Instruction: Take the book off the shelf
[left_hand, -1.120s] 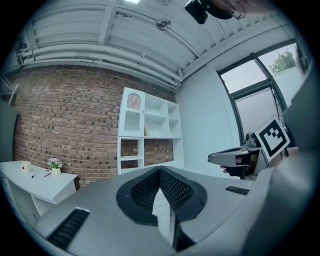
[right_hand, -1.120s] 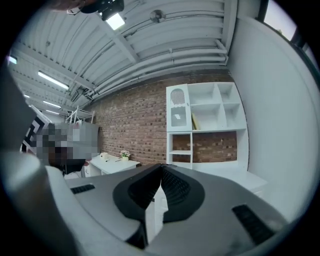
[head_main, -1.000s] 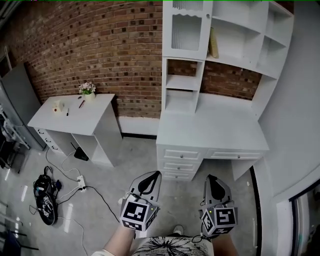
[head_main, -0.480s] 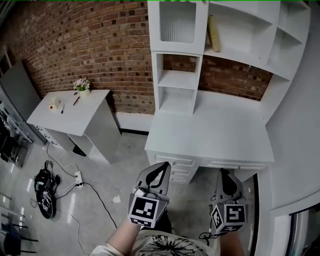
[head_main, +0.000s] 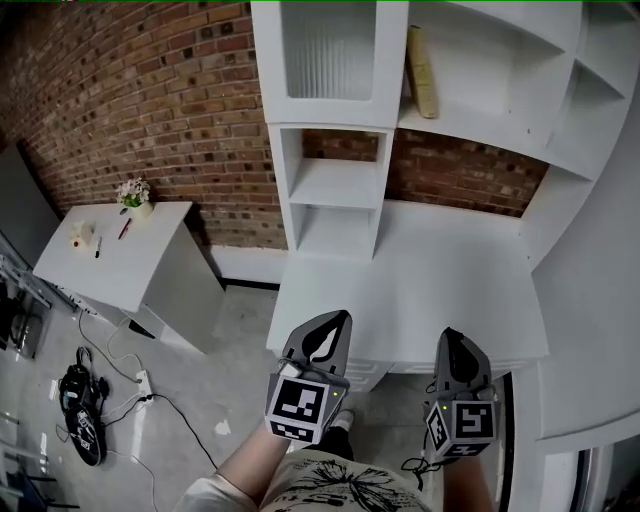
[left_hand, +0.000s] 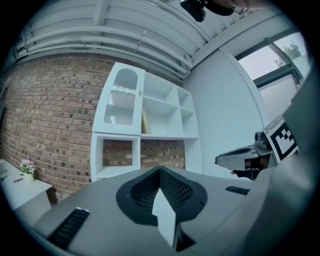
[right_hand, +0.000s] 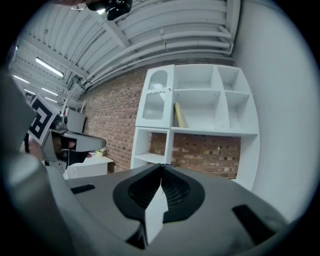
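White shelf (head_main: 330, 112), tan book (head_main: 421, 70) (red-brick wall (head_main: 150, 100))

Flowers (head_main: 132, 190), perhaps pens (head_main: 123, 229), on side table (head_main: 112, 268)

The brick wall (head_main: 150, 100) is showing a rough, matt red-brown face with pale mortar lines. The shelf (head_main: 330, 185) and the table (head_main: 450, 280) are looking like smooth white painted board with a soft satin sheen. The shelf's door panel (head_main: 328, 50) is reading as ribbed, frosted glass or plastic. The book (head_main: 421, 70) is wearing a dull yellowish cover. The floor (head_main: 200, 400) is gleaming like polished grey concrete. The left tongs (head_main: 332, 322) and right tongs (head_main: 452, 338) are showing matt grey plastic shells with black mesh-textured linings.
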